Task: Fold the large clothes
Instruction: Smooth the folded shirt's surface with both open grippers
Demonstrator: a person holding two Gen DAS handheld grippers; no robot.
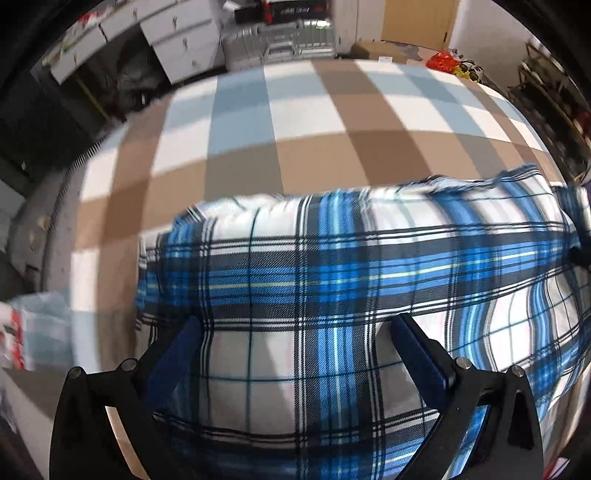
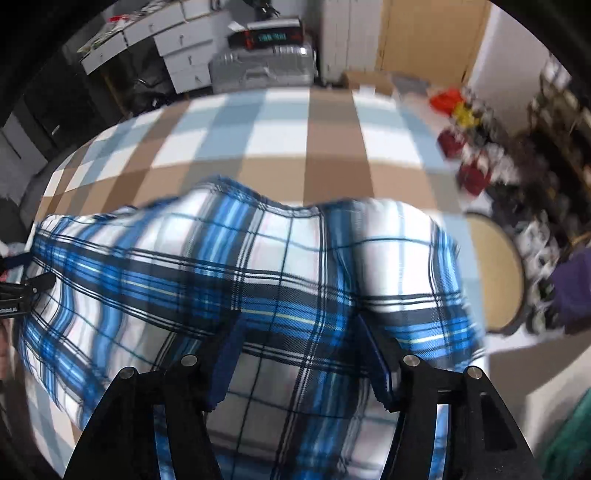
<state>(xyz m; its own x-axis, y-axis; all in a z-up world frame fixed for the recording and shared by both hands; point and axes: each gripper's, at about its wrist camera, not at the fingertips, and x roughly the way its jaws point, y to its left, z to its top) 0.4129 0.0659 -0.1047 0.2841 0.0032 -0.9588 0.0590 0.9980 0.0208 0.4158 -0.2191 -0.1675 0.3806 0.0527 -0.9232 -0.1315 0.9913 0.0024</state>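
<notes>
Where display (image 2: 272, 37) glows, digits blur; plaid garment (image 2: 258, 258) unlabelled.

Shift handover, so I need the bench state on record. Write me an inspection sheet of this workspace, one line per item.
Surface: checked cover in brown, white and pale blue, bare beyond the cloth.
Job's things: blue plaid garment spread across the near side, its far edge bunched.
Clutter: nothing seen on the cover.
Grippers: left gripper open over the plaid; right gripper open, plaid between its fingers, pads not visibly pressing.
Cables: nothing seen.
Surroundings: white drawer units, silver case, wooden door, round stool, red and yellow items on the floor.
</notes>
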